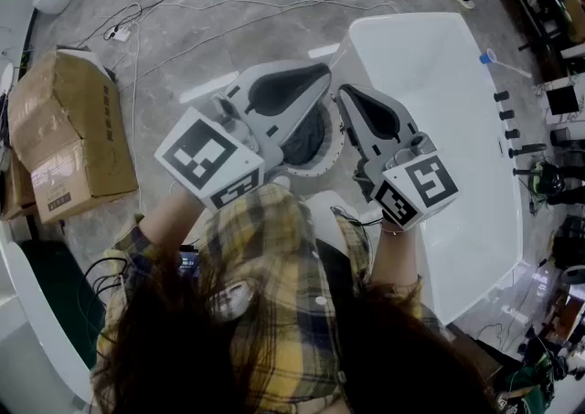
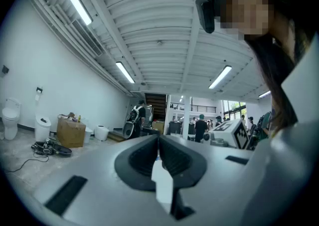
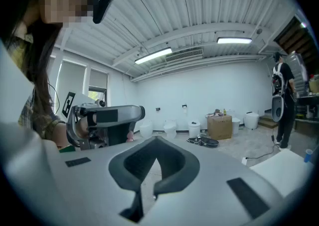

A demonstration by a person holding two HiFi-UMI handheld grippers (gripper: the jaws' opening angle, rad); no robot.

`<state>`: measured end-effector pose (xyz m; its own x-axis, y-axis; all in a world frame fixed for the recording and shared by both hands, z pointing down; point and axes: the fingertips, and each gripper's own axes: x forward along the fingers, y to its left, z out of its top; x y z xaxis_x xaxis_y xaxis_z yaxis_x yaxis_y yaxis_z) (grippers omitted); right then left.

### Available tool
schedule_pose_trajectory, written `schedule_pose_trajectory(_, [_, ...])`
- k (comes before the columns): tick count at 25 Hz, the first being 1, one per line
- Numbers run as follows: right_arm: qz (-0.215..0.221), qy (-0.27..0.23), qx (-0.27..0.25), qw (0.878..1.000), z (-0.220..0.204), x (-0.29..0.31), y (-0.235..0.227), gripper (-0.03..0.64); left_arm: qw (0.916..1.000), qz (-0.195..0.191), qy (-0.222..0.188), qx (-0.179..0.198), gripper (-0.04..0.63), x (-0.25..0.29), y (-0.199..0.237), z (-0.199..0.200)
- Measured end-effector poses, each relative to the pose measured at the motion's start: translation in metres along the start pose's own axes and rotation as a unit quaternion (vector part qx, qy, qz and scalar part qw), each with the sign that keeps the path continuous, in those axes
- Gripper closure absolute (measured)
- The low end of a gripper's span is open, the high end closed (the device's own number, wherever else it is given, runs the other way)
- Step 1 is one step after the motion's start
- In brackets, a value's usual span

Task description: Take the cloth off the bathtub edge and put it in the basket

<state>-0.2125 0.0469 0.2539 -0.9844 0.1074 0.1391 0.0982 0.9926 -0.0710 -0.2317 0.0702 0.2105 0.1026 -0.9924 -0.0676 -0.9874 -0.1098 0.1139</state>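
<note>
Grey marbled floor [image 1: 228, 1] runs across the whole room, with loose cables [image 1: 183, 28] trailing over it. White bathtub [image 1: 439, 74] stands at the right, cardboard box [image 1: 69, 138] well apart at the left. Round white-rimmed basket [image 1: 340, 140] sits just beside the tub. Its contents are dark; cannot tell if they are the cloth. Left gripper [image 1: 322, 74] and right gripper [image 1: 345, 92] are over the basket, jaws closed together, nothing held.

Left claw [image 1: 322, 72], right claw [image 1: 345, 92]: closed.
</note>
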Motion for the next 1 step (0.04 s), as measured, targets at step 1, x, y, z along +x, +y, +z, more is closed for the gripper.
schedule_pose_trajectory(1, [-0.001, -0.001, -0.002, 1.0, 0.002, -0.0014, -0.0028, 0.601, 1.0, -0.002, 0.002, 0.002, 0.572, 0.0023, -0.0012, -0.0012])
